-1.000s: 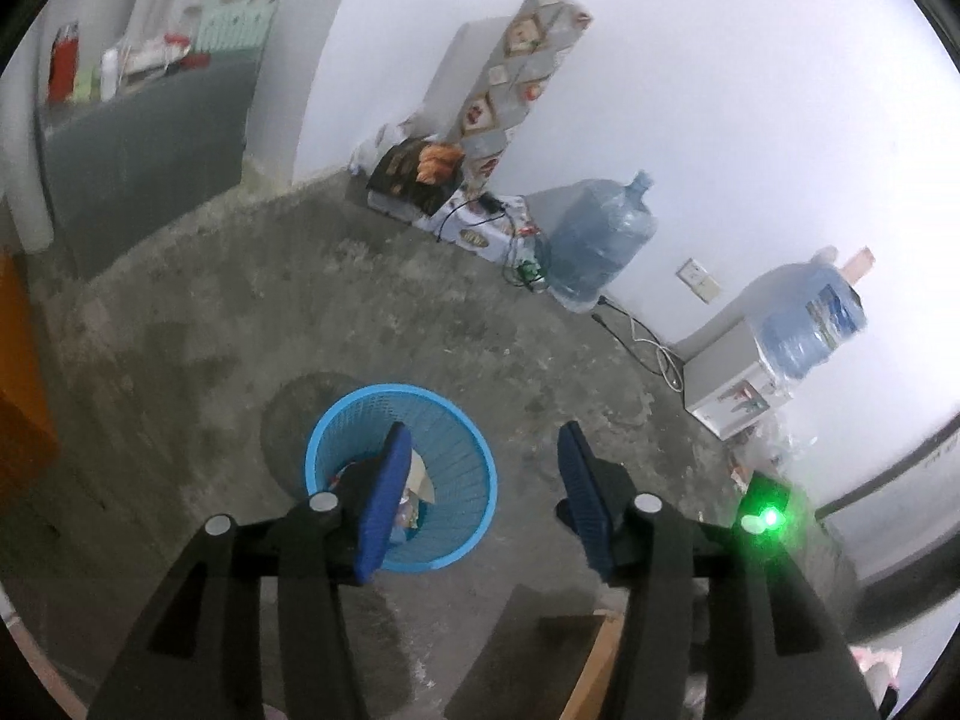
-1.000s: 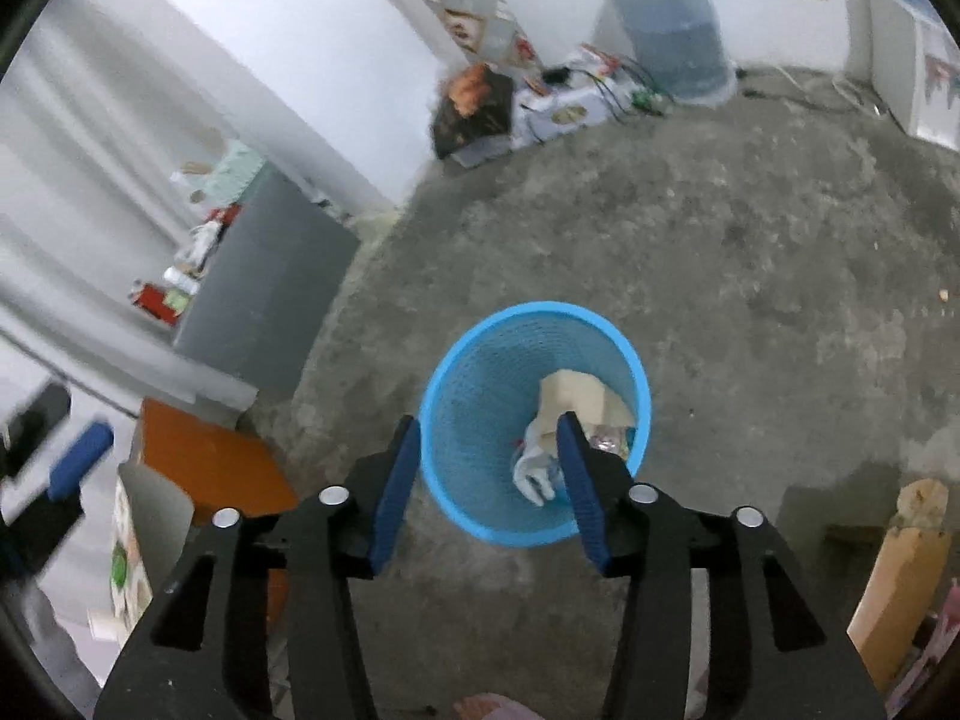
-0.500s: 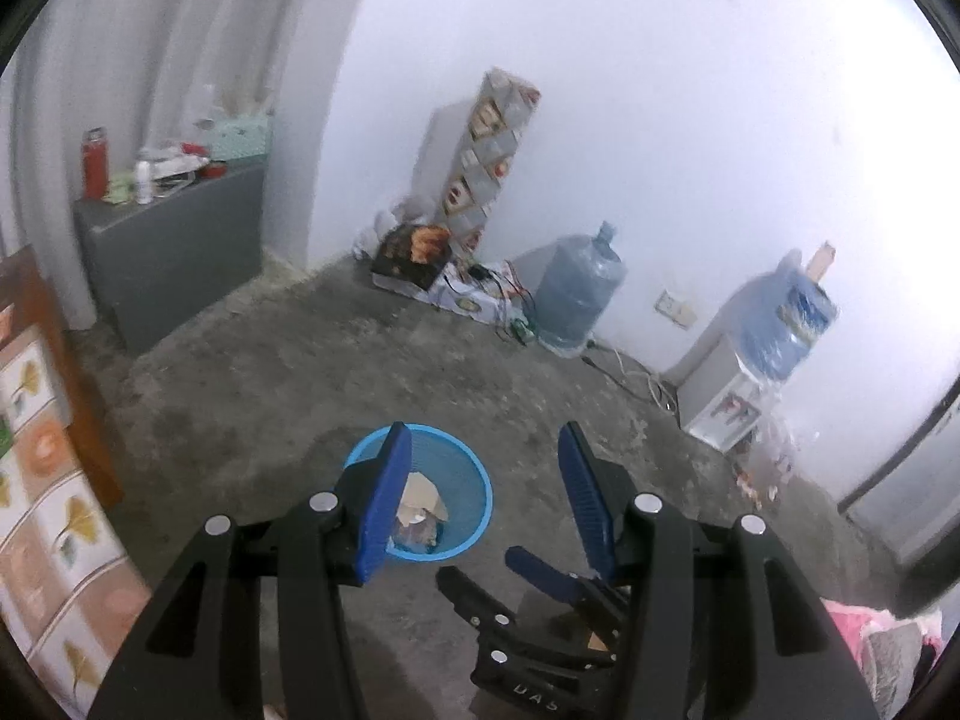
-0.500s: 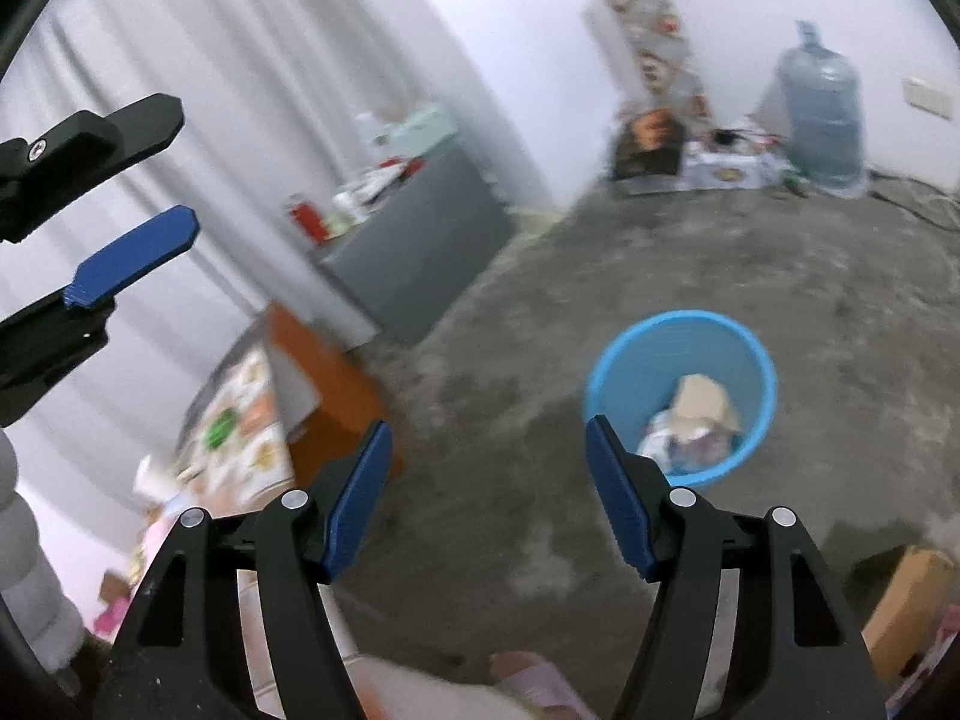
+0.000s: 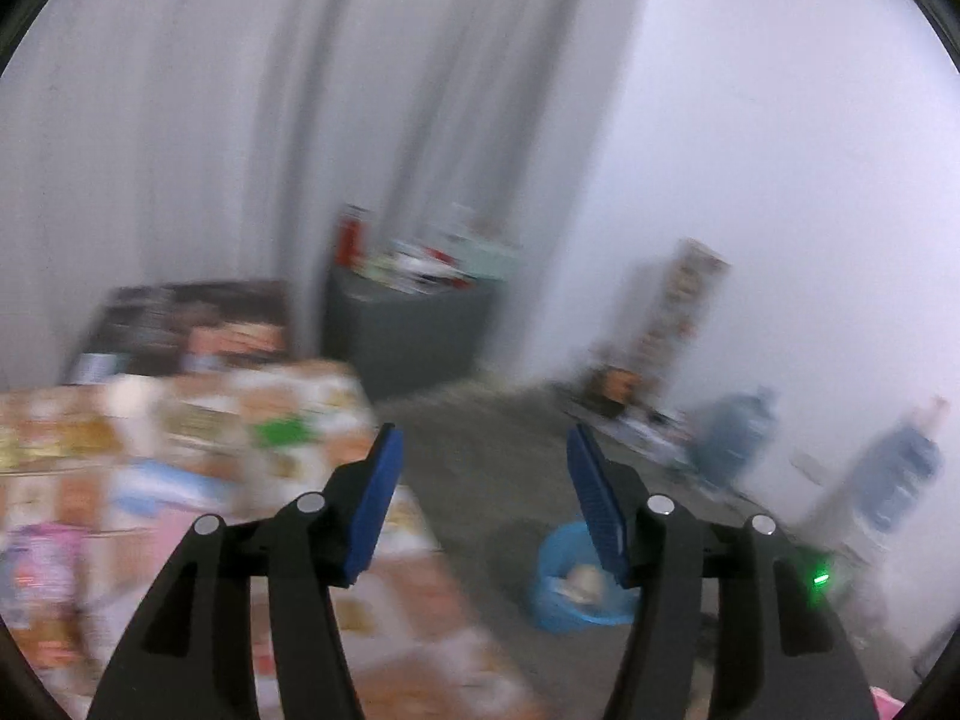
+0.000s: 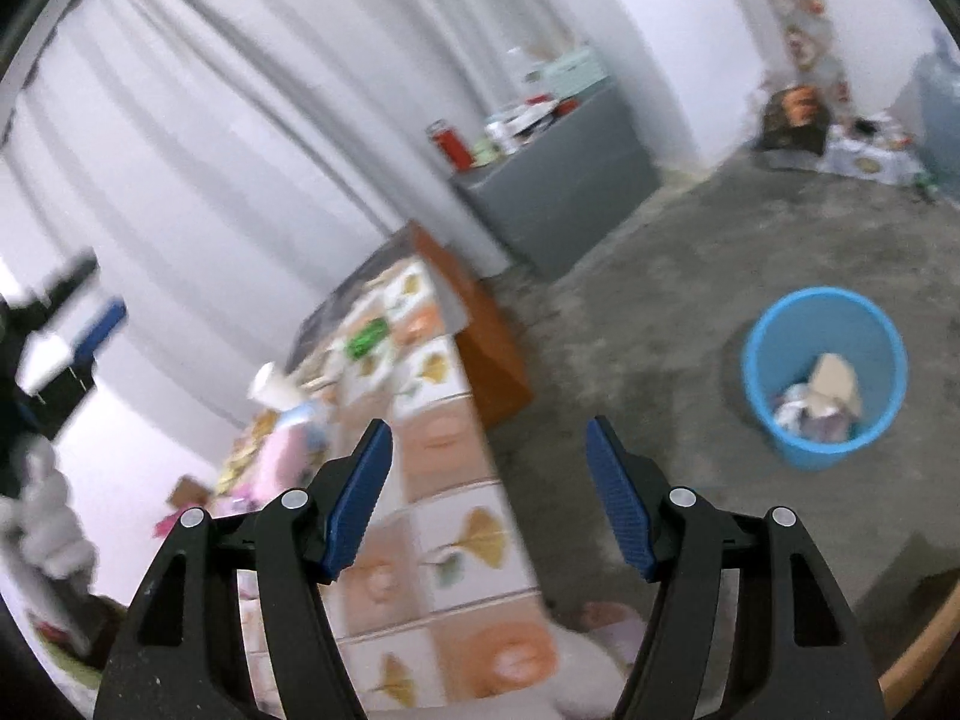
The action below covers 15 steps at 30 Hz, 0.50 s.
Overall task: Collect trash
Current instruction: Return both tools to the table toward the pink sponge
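Both claws empty: left claw jaws apart and just widened further, nothing between them; right claw jaws apart, also opened within the last moment, nothing gripped. We count one blue trash bin, upright on the concrete floor, mouth up, long axis vertical, right of the tabletop, with crumpled trash inside. Left view is motion-blurred; bin low right there.

Soft, even daylight; heavy motion blur in left view, fisheye-bent edges.
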### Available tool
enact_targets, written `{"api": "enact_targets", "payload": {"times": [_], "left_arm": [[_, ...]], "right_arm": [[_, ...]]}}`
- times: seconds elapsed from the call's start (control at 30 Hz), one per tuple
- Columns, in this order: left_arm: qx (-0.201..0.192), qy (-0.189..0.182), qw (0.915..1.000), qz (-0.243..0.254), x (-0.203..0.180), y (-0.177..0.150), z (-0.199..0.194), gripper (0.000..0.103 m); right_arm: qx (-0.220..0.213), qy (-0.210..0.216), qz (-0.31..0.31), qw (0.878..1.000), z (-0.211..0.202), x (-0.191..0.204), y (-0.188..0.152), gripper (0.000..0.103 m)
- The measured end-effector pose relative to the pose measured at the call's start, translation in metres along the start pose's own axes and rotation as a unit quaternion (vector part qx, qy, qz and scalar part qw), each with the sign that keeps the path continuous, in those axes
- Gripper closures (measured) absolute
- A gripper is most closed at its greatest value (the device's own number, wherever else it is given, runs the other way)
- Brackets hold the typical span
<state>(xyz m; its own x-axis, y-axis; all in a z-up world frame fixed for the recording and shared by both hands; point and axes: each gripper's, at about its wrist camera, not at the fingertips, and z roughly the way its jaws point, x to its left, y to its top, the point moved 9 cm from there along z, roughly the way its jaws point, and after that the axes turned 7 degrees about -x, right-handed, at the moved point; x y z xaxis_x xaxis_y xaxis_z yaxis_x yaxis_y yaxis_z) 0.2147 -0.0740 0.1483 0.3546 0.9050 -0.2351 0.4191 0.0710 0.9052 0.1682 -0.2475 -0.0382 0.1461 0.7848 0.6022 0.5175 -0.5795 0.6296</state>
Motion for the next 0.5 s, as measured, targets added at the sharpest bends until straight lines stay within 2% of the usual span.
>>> {"api": "enact_targets", "payload": {"times": [0.1, 0.23, 0.37, 0.5], "left_arm": [[-0.006, 0.047, 0.9988, -0.017, 0.054, 0.000, -0.020, 0.047], [0.003, 0.091, 0.9949, -0.042, 0.114, -0.015, -0.037, 0.046], [0.032, 0.108, 0.9903, -0.082, 0.160, -0.042, -0.041, 0.046], [0.065, 0.111, 0.9873, -0.093, 0.177, -0.067, -0.033, 0.046]], "right_arm": [[0.023, 0.023, -0.007, 0.999, 0.014, 0.019, 0.000, 0.039], [0.056, 0.052, -0.013, 0.997, 0.034, 0.044, -0.006, 0.039], [0.090, 0.076, -0.017, 0.993, 0.054, 0.071, -0.015, 0.039], [0.116, 0.096, -0.017, 0.988, 0.070, 0.088, -0.025, 0.039]]}}
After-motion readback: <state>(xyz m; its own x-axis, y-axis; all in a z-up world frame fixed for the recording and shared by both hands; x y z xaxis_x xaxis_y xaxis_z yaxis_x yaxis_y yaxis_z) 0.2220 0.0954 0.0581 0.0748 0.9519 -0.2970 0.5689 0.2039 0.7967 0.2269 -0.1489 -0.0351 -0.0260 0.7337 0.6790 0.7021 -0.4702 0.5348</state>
